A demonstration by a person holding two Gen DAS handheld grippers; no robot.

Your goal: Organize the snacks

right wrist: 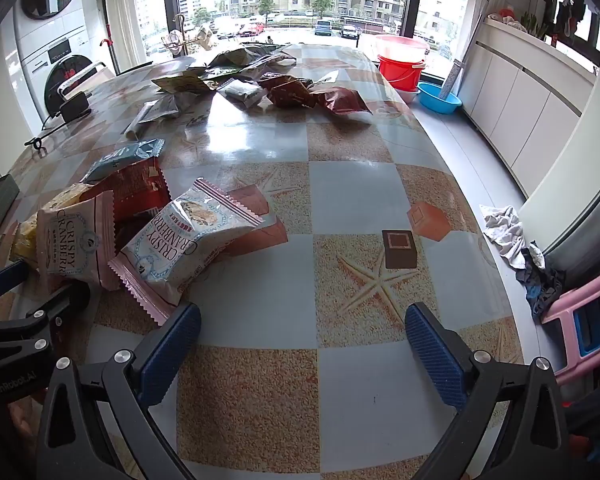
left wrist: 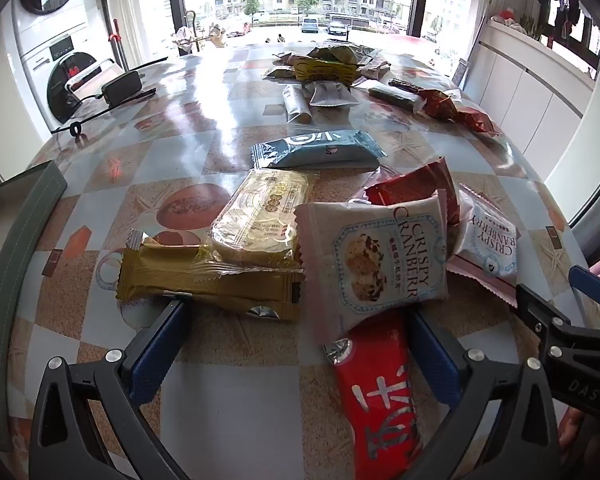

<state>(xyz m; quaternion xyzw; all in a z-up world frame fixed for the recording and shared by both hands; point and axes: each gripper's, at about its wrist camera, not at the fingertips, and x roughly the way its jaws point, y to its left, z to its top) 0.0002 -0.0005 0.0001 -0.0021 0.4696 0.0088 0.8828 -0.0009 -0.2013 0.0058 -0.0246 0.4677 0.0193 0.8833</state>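
Observation:
A pile of snack packets lies on the patterned table. In the left wrist view my left gripper (left wrist: 296, 336) is open, its blue fingers astride a red packet (left wrist: 380, 396) that lies under a pink Crispy Cranberry packet (left wrist: 380, 264). A gold bar packet (left wrist: 208, 284), a yellow cracker pack (left wrist: 264, 216) and a teal packet (left wrist: 316, 150) lie around it. In the right wrist view my right gripper (right wrist: 302, 340) is open and empty over bare table, right of a second Crispy Cranberry packet (right wrist: 184, 240). Its left finger is beside that packet's corner.
A second heap of snacks (left wrist: 332, 64) (right wrist: 260, 80) lies at the table's far end. A grey box edge (left wrist: 24, 216) is at the left. A black adapter with cable (left wrist: 120, 84) lies far left. Red bucket (right wrist: 402, 68), blue basin (right wrist: 440, 98) and pink stool (right wrist: 584, 320) are on the floor at right.

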